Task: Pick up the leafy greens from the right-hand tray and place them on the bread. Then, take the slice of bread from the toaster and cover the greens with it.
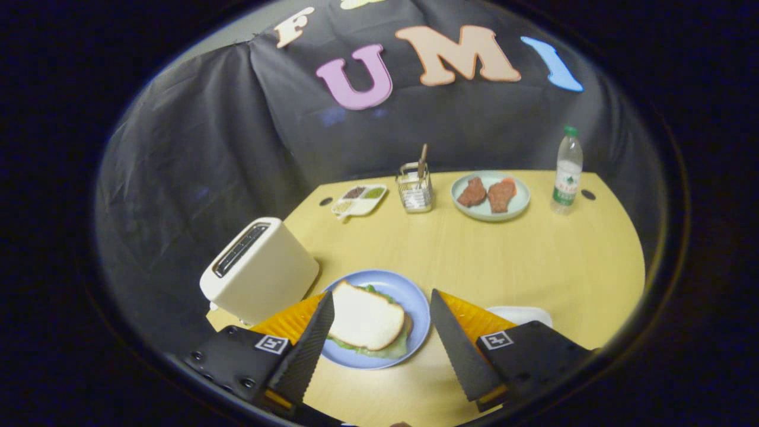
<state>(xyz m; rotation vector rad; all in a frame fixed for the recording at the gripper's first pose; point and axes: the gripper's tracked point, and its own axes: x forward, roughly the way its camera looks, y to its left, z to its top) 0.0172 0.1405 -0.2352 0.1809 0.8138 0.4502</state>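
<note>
A blue plate (415,296) lies on the yellow table just ahead of my fingers. On it a white bread slice (364,320) rests on top of leafy greens (391,349), whose green edges stick out around the slice. A cream toaster (258,270) stands to the left of the plate, its slot dark. A white tray (522,313) peeks out behind my right finger. My gripper (382,311) hovers above the plate, open wide, with nothing between the fingers.
At the back of the table stand a divided dish of seasonings (359,198), a wire holder with utensils (414,188), a pale green plate with meat pieces (490,196) and a water bottle (567,172). Bare tabletop (533,261) lies between these and the blue plate.
</note>
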